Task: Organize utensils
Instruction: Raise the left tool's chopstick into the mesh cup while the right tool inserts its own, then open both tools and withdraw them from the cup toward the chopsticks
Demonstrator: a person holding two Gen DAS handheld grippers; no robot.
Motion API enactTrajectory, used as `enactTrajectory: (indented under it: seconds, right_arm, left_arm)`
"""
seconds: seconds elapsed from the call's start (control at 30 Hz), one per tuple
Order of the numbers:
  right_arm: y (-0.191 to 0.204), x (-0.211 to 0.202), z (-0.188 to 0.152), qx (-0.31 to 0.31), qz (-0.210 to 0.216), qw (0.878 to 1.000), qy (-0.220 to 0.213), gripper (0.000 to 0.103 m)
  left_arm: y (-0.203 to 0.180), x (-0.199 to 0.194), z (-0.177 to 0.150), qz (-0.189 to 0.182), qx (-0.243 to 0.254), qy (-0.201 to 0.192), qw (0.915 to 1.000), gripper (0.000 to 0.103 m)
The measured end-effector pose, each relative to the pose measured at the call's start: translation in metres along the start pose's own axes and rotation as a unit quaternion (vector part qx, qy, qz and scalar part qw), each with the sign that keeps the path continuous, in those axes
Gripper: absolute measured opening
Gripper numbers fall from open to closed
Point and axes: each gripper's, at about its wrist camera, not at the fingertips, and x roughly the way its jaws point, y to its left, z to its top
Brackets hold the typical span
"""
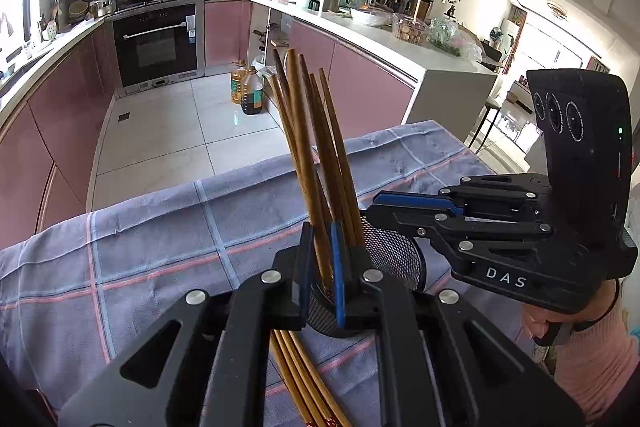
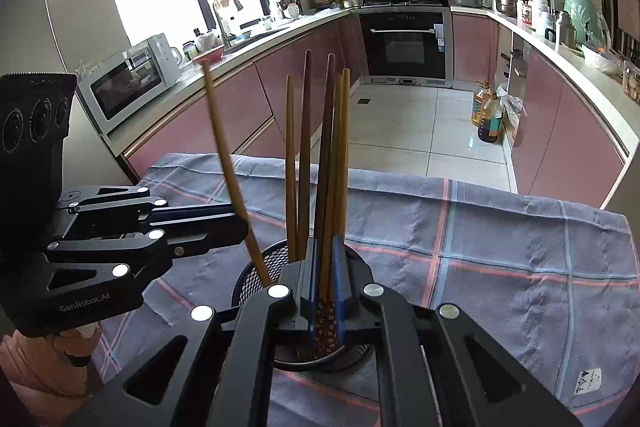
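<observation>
A black mesh holder (image 1: 394, 255) (image 2: 256, 275) stands on the checked cloth with several wooden chopsticks (image 1: 316, 155) (image 2: 316, 163) upright in it. My left gripper (image 1: 322, 267) is shut on one chopstick (image 1: 308, 167), just above the holder's rim; from the right wrist view it (image 2: 240, 227) holds a tilted chopstick (image 2: 230, 167). My right gripper (image 2: 324, 279) is shut on chopsticks with patterned ends (image 2: 326, 315), held inside the holder; it also shows in the left wrist view (image 1: 372, 211). More chopsticks (image 1: 304, 379) lie on the cloth under my left gripper.
The table is covered by a blue-grey checked cloth (image 1: 160, 247) (image 2: 500, 267). Beyond its far edge are the tiled kitchen floor (image 1: 168, 131), pink cabinets (image 2: 560, 139), an oven (image 2: 404, 43) and oil bottles (image 1: 248, 91).
</observation>
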Motion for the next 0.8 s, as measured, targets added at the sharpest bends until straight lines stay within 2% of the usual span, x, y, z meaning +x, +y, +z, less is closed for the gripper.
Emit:
enactTrajectory:
  seconds: [0.23,0.37,0.53,0.6,0.8]
  right_arm:
    - [-0.001,-0.012,-0.006,0.006,0.008,1.0,-0.023,0.009]
    - [0.009,-0.03,-0.015,-0.005,0.02,0.999,-0.047,0.021]
    - [0.031,-0.05,-0.036,-0.03,0.045,0.996,-0.067,0.032]
    - [0.039,-0.051,-0.047,-0.036,0.054,0.996,-0.063,0.036]
    - [0.053,-0.024,-0.084,-0.031,0.067,0.997,-0.008,0.038]
  left_arm:
    - [0.002,-0.007,-0.006,0.011,-0.006,-0.016,0.9998,0.009]
    - [0.004,-0.028,-0.017,0.023,-0.008,-0.045,0.9987,0.019]
    - [0.007,-0.052,-0.045,0.029,-0.007,-0.065,0.9974,0.022]
    - [0.009,-0.054,-0.06,0.033,-0.003,-0.059,0.9977,0.023]
    - [0.02,-0.038,-0.11,0.034,-0.016,-0.002,0.9993,0.023]
